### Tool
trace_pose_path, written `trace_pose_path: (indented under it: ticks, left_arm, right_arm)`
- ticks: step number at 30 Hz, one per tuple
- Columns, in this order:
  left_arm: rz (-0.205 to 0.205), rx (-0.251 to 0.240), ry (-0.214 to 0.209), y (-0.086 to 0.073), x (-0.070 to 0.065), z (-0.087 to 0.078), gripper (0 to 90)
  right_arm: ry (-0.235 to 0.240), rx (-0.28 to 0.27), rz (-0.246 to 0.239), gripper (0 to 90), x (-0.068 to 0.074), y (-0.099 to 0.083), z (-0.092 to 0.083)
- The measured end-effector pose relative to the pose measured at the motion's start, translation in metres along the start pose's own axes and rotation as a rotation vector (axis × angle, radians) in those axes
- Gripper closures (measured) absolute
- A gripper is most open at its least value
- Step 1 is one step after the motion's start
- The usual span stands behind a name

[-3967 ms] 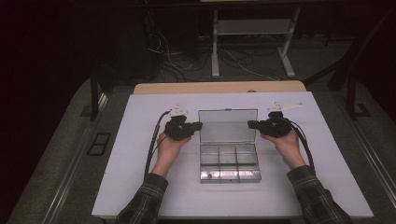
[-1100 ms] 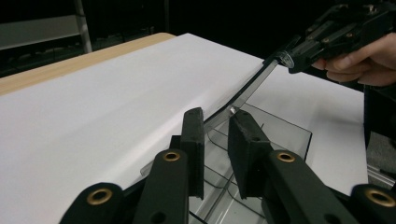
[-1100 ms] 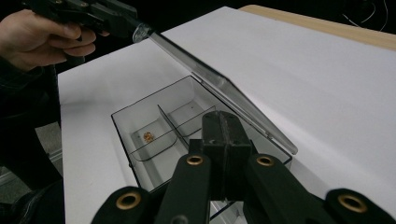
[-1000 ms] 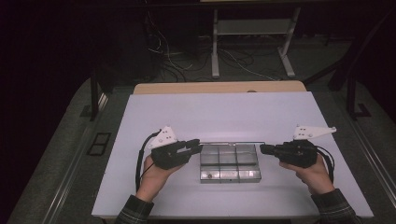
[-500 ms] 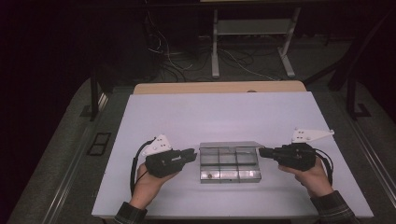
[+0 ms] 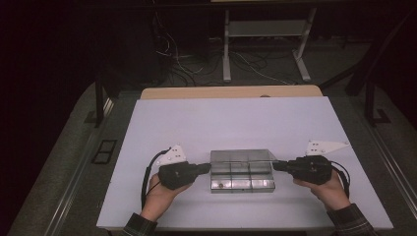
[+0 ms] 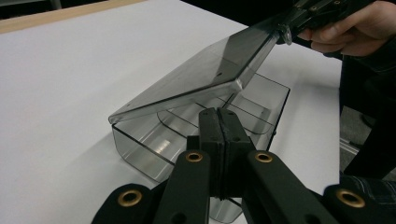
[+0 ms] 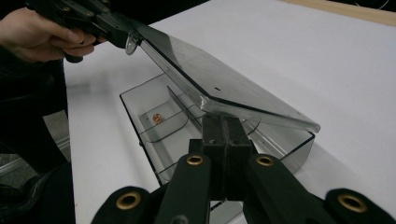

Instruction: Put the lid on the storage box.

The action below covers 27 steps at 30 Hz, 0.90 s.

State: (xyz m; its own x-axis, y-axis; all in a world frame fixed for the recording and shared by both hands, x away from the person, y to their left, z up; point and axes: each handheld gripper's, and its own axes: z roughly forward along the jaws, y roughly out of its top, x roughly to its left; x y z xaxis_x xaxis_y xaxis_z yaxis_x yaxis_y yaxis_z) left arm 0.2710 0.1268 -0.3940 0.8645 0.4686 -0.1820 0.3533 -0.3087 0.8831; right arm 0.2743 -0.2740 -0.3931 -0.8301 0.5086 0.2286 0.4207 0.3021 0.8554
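**A:** Start at the jaws. How do they stand?

**B:** The left gripper (image 6: 209, 168) has its jaws pressed together. They have just been closing, and in the right gripper view they nip the lid (image 6: 241, 156) at its left front corner. The right gripper (image 6: 275, 165) is clamped as well, on the lid's right front corner.

**A:** So both pinch the lid, one at each end?

**B:** Yes. They point inward at each other along one line, with the left hand (image 6: 160, 194) and right hand (image 6: 327, 189) behind them.

**A:** And the box?

**B:** The box (image 6: 241, 183) is clear and split into compartments. It sits on the table (image 6: 221, 123), in the middle from left to right and near the front edge. Its long axis runs left to right in the high view, straight from one gripper to the other.

**A:** Which way does it face?

**B:** The hinge is on the far side and the mouth faces the person. The lid is tilted about halfway down, with its free edge raised off the front wall.

**A:** Anything inside?

**B:** A small coppery bit (image 8: 157, 118) lies in a compartment near the left gripper. I can't tell what it is.

**A:** What differs from four seconds ago?

**B:** Then the lid was thrown fully back, and the grippers were farther up the table at its far corners. Now the lid has swung forward over the box, and both hands have come toward the near edge. The box is in the same place.
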Motion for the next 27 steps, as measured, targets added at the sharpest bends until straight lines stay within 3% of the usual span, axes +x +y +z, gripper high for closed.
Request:
trace_pose_path:
  ticks: [27]
  left_arm:
    - [0.014, 0.084, -0.009, -0.009, 0.002, 0.012, 88.6]
  right_arm:
    - [-0.009, 0.072, -0.017, 89.3, 0.001, -0.013, 0.009]
